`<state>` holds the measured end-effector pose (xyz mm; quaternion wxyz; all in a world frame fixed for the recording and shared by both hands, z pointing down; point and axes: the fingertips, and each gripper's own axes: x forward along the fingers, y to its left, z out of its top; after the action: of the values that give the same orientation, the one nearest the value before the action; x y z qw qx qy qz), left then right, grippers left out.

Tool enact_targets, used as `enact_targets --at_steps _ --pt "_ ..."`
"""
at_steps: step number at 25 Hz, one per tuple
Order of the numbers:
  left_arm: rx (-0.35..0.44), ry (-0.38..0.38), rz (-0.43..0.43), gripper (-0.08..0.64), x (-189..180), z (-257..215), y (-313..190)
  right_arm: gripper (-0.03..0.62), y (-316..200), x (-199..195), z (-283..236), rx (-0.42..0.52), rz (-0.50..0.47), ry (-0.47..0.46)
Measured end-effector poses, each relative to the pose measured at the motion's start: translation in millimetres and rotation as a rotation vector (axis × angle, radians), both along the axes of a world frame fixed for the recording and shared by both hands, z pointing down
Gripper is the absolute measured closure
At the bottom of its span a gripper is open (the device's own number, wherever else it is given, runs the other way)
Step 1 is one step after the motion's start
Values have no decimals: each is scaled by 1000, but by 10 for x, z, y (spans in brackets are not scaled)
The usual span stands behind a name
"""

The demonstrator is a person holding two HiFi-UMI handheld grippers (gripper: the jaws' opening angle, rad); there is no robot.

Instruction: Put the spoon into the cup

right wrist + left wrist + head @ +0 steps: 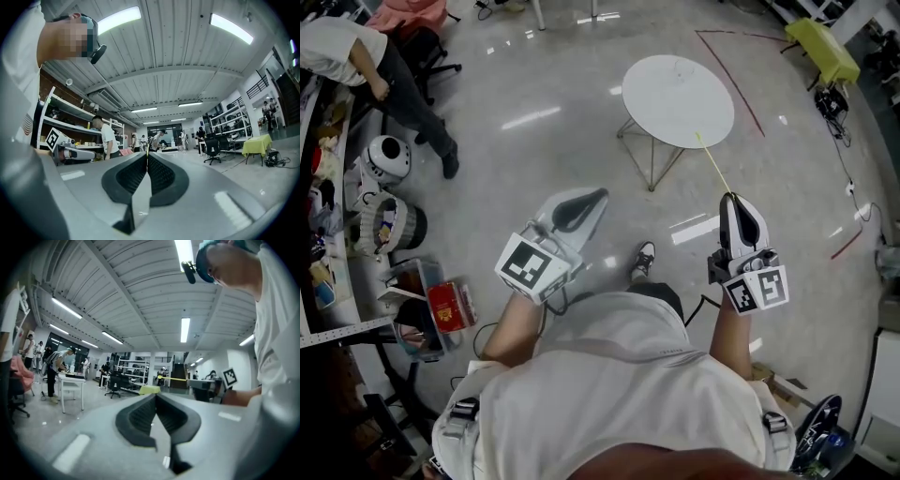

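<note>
My right gripper [730, 198] is shut on a thin yellow stick, the spoon [712, 165], which juts out past the jaw tips toward the round white table [678, 98]. In the right gripper view only a yellow sliver of the spoon [147, 153] shows where the right gripper [147, 156] closes. From the left gripper view the spoon [174, 378] reads as a level yellow line ahead of the right gripper [188, 382]. My left gripper [602, 195] is shut and holds nothing, its tips meeting [155, 395]. No cup shows in any view.
The table stands on thin wire legs over a glossy grey floor. A person [366, 56] stands at the upper left by cluttered shelves [337, 262]. A red box [450, 305] sits low left. A yellow-green table [822, 47], red floor tape [741, 80] and cables lie at the upper right.
</note>
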<state>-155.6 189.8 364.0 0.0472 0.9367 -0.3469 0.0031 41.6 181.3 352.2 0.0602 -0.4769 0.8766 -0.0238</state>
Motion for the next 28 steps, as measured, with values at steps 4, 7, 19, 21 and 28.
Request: enact_targets --at_steps 4,7,19,21,28 --pt "11 -4 -10 558 416 -107 -572 583 -620 414 -27 -14 -14 -5" --pt "20 -17 -13 558 812 -160 -989 583 -1085 807 -45 -18 -22 -11" --pt "-20 -55 -67 558 1798 -29 -2308 582 -2611 1775 191 -66 -83 -2" --pt "-26 -62 -51 558 1863 9 -2490 583 -2777 1821 268 -85 -83 -2" --pt "-46 -47 -7 558 1883 215 -3288 581 -3476 1829 558 -149 -62 36"
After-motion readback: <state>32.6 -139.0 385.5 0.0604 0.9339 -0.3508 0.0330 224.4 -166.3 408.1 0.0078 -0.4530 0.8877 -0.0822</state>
